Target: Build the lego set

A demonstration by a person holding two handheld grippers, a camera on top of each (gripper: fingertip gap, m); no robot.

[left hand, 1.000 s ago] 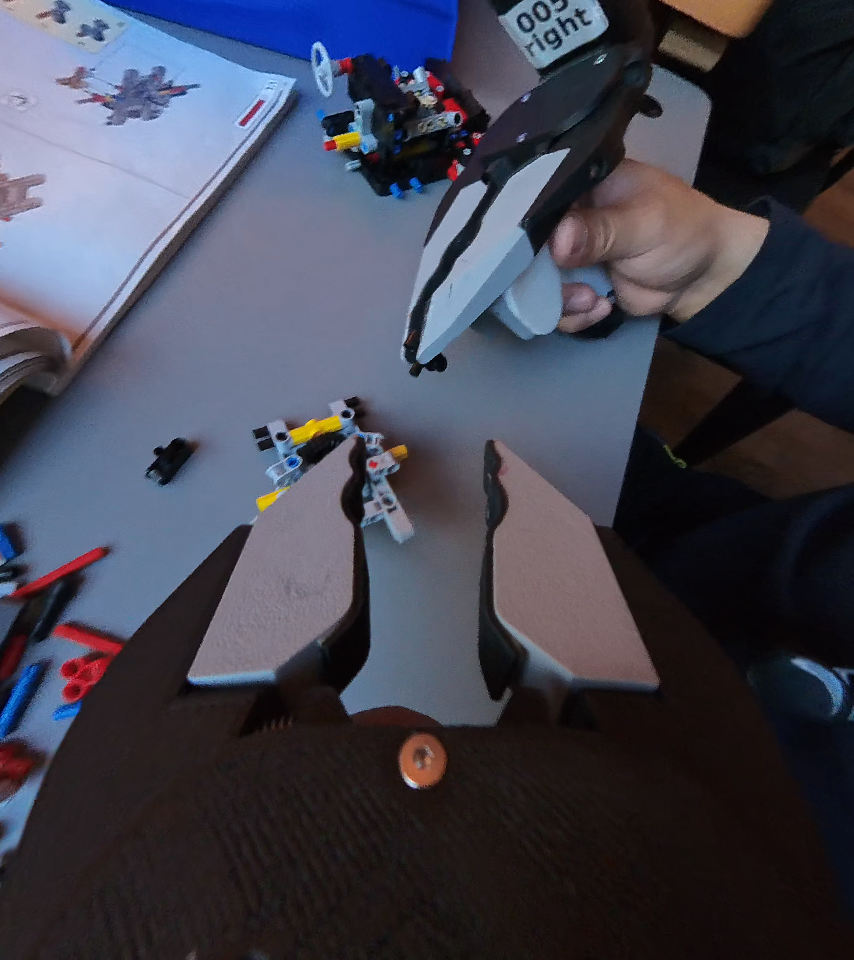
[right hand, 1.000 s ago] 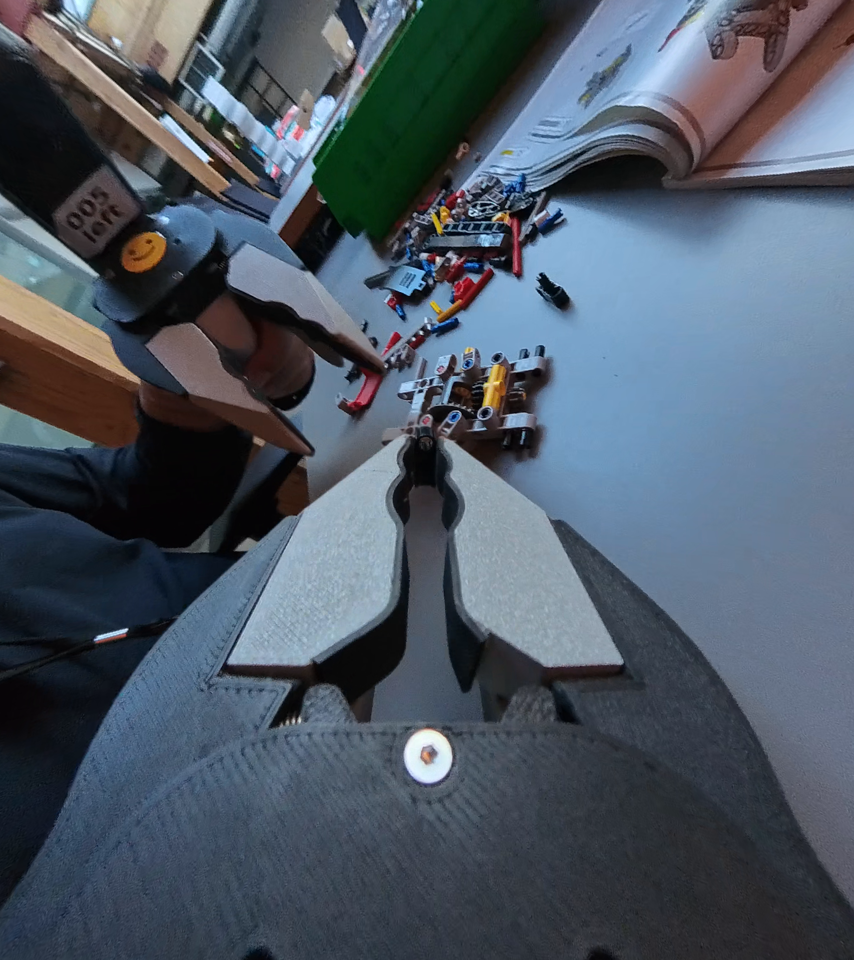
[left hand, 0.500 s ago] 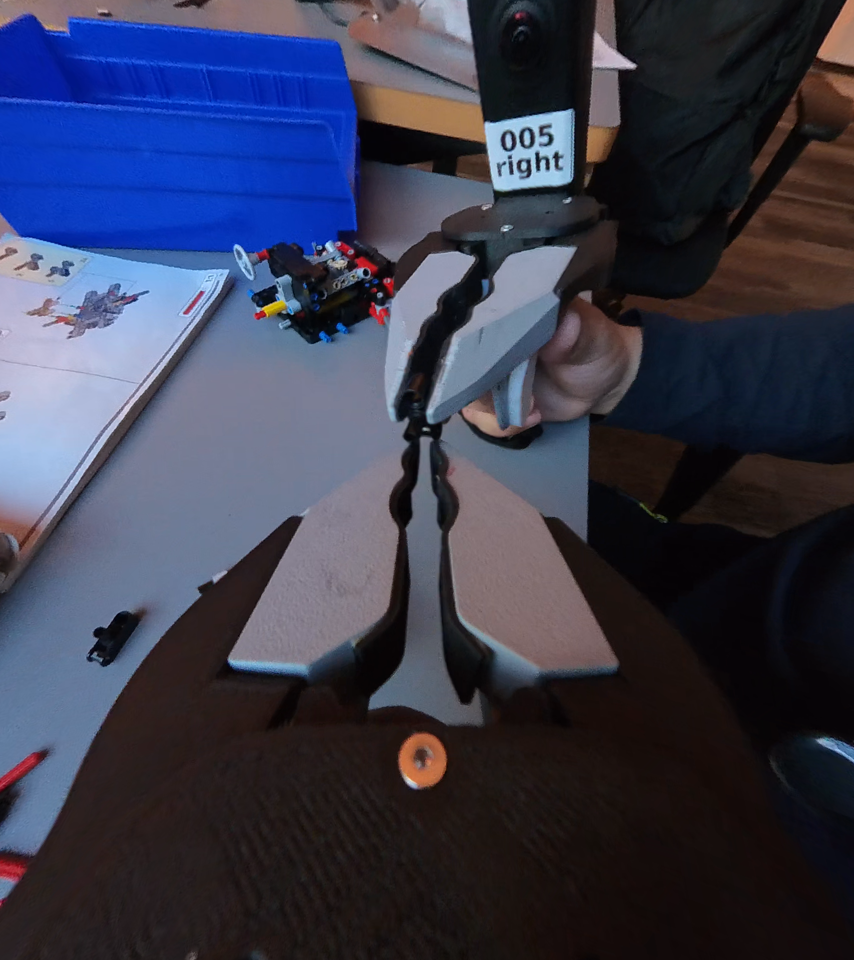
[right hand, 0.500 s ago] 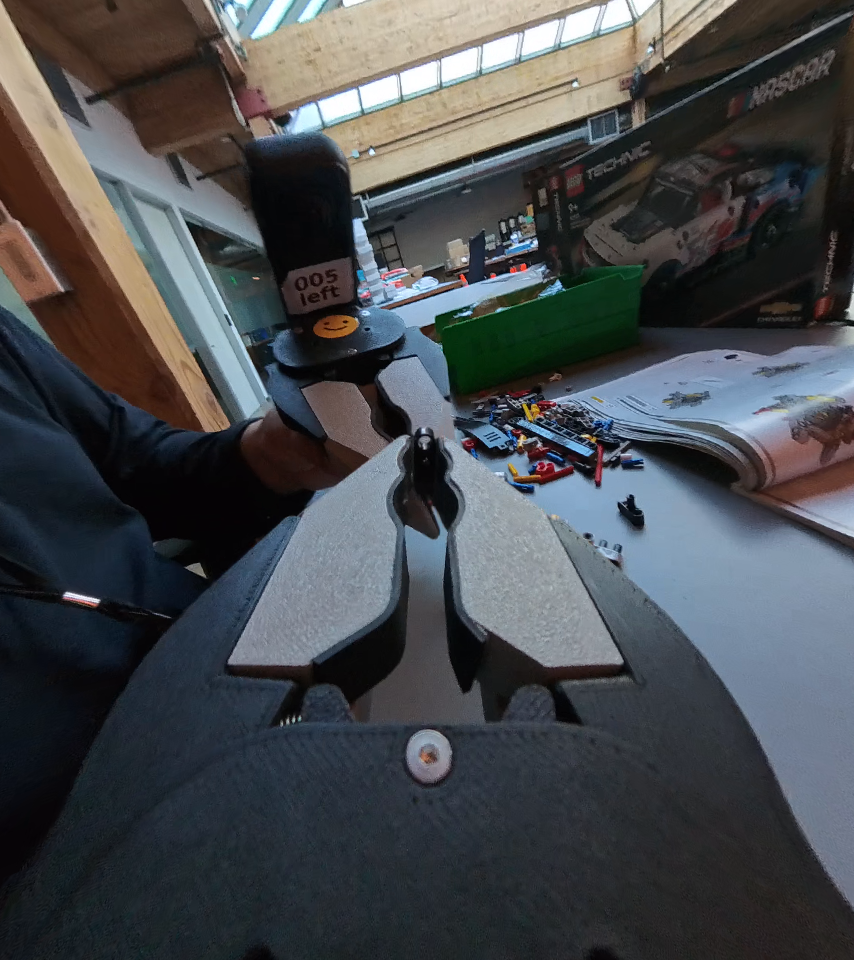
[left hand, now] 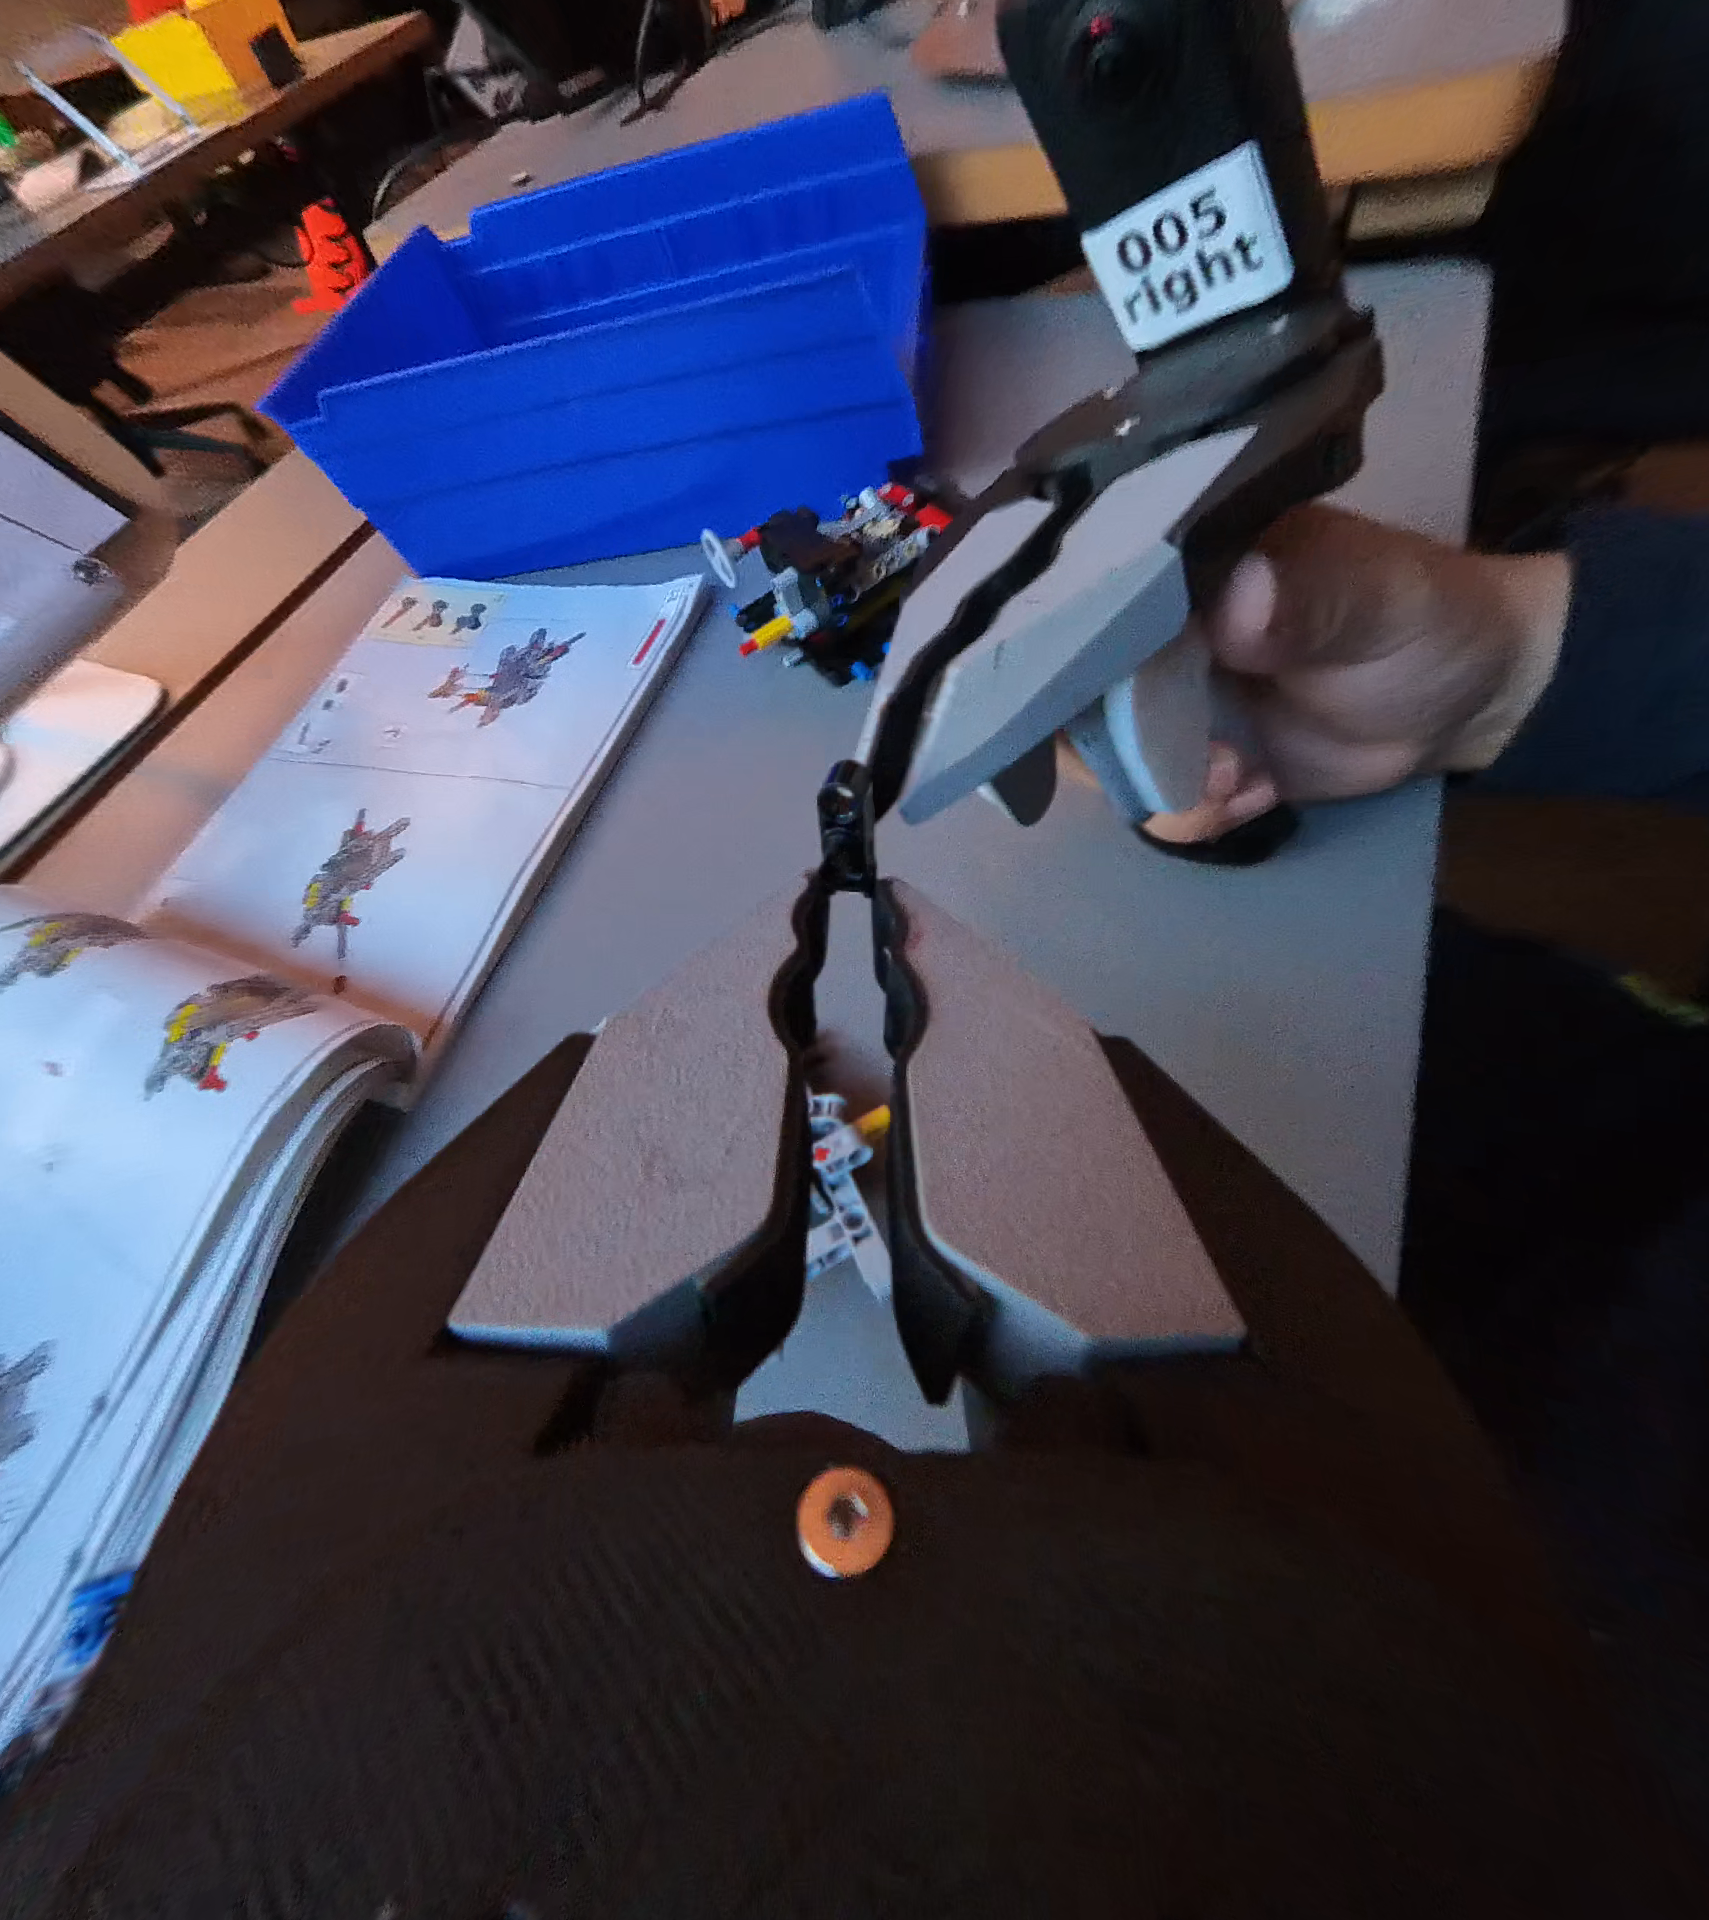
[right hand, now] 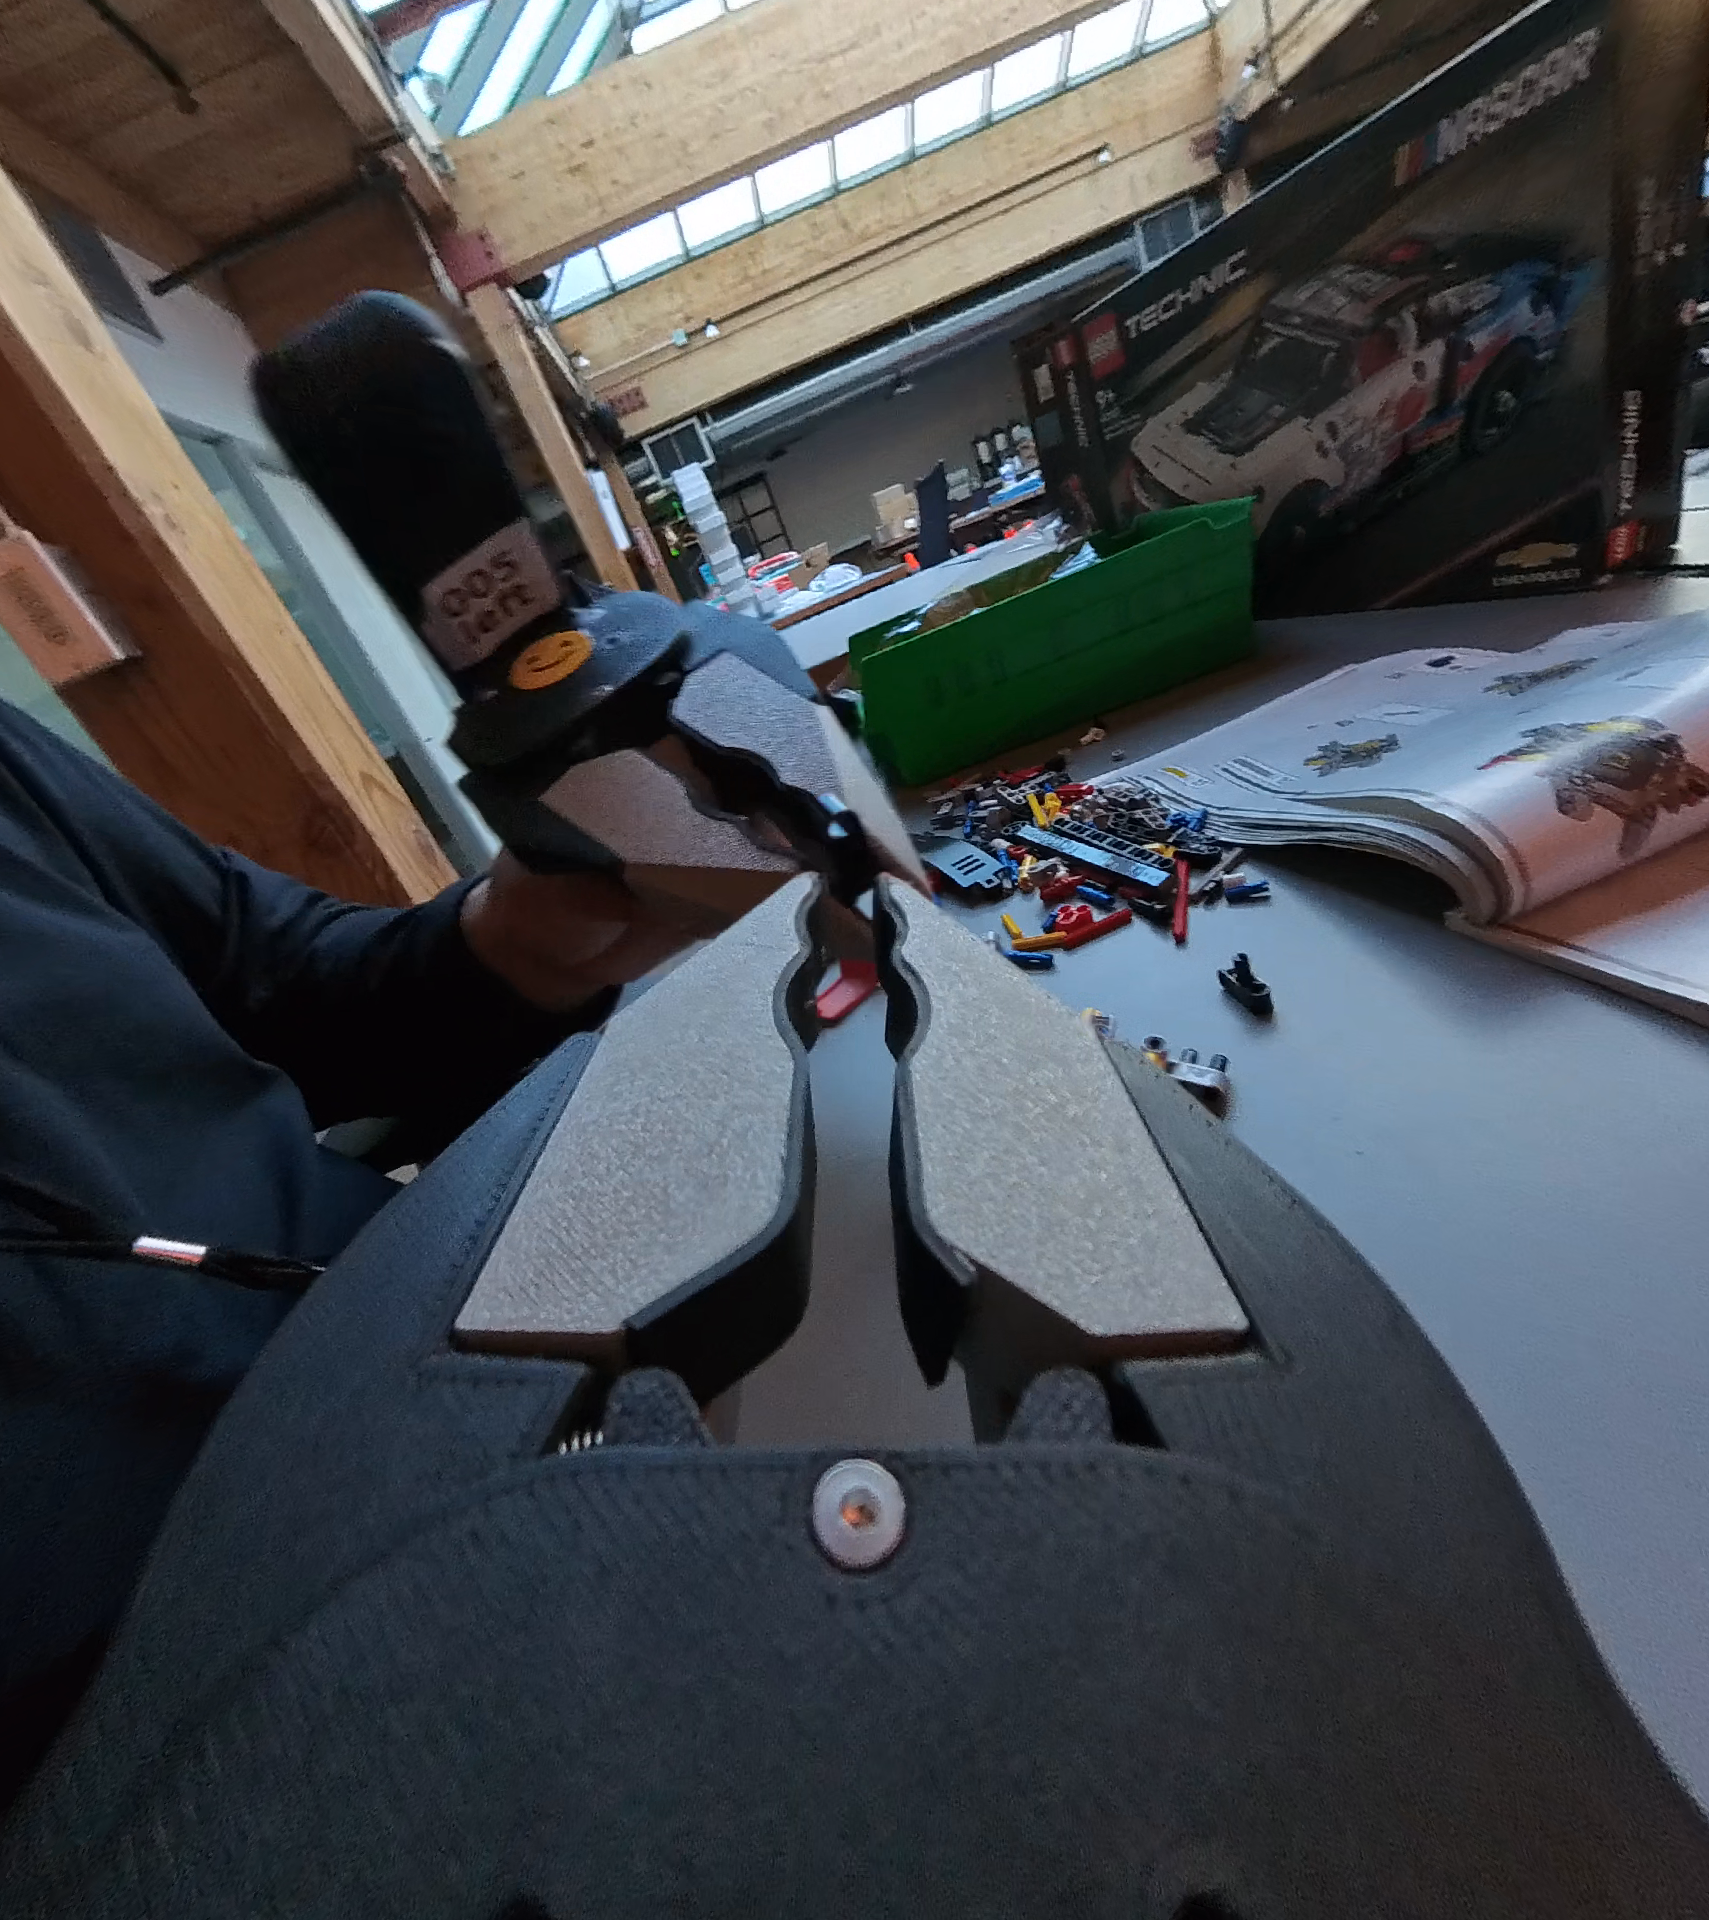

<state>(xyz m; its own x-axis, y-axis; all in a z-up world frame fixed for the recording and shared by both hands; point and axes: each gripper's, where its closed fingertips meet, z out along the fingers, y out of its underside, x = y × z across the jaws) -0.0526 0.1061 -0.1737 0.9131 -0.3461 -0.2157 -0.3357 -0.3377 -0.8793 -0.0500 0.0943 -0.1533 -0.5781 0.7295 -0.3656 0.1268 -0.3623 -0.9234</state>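
My two grippers meet tip to tip above the grey table (left hand: pixel 1193 987). A small black connector piece (left hand: pixel 842 831) bridges them. In the left wrist view my left gripper (left hand: pixel 845 899) is shut on its near end, and the right gripper's fingertips (left hand: pixel 881 758) sit at its far end. In the right wrist view my right gripper (right hand: pixel 848 899) is shut on the same black piece (right hand: pixel 842 847), whose other end lies between the left gripper's fingers (right hand: pixel 777 748). A small grey and yellow brick assembly (left hand: pixel 842 1174) lies on the table under my left fingers and also shows in the right wrist view (right hand: pixel 1188 1065).
An open instruction booklet (left hand: pixel 330 852) lies at the left, a blue bin (left hand: pixel 621 395) behind it, and a black and red brick assembly (left hand: pixel 829 592) beside the bin. In the right wrist view: a pile of loose parts (right hand: pixel 1089 842), a green bin (right hand: pixel 1058 644), a dark set box (right hand: pixel 1401 312) and a lone black part (right hand: pixel 1245 982). Left and right tips are no more than a few centimetres apart.
Both grippers rose from the table. My left gripper went from wide open to shut, met the right gripper's tips, and now pinches the end of the black piece that the right was holding.
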